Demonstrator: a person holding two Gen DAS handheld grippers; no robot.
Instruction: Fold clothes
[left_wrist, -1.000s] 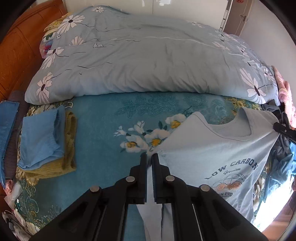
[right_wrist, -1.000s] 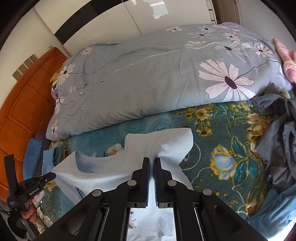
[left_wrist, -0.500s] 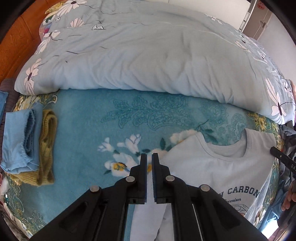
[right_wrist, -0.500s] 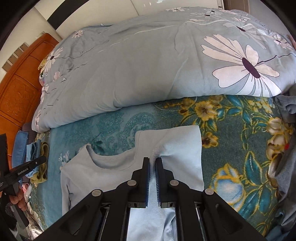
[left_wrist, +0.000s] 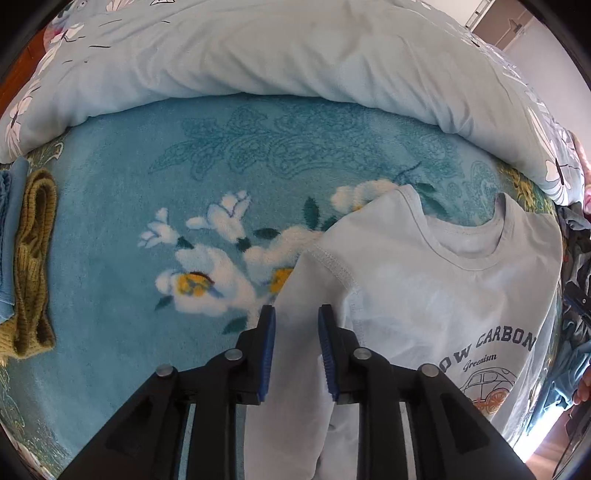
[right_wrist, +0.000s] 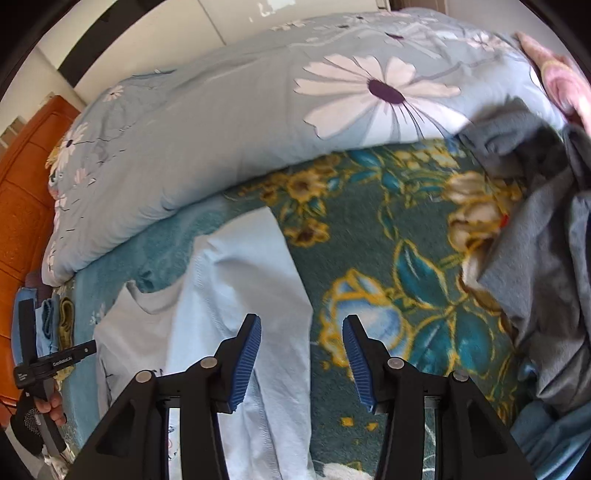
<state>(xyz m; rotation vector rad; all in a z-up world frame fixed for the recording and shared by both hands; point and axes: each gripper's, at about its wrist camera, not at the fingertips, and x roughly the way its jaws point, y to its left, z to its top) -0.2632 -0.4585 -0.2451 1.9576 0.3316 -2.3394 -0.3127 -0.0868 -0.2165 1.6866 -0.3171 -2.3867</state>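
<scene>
A light-blue T-shirt (left_wrist: 443, 288) printed "LOW CARBON" lies face up on the teal flowered blanket (left_wrist: 122, 206). My left gripper (left_wrist: 296, 310) hovers low over its left sleeve; its jaws are opening, and the sleeve cloth lies slack between the blue pads (left_wrist: 266, 347) without being pinched. In the right wrist view the same T-shirt (right_wrist: 240, 280) spreads under my right gripper (right_wrist: 302, 319). Its jaws are opening too, wide apart, with the right sleeve's edge below the gap and the pads clear of it.
A puffy daisy-print quilt (left_wrist: 295, 48) closes off the far side of the bed. Folded blue cloth and a mustard knit (left_wrist: 33, 258) lie at the left edge. A heap of grey clothes (right_wrist: 535, 258) fills the right. An orange headboard (right_wrist: 22, 221) stands at the left.
Both grippers came down toward the bed with the shirt pinched at the shoulders. Their jaws then parted from shut, letting the cloth go, and the shirt now rests flat.
</scene>
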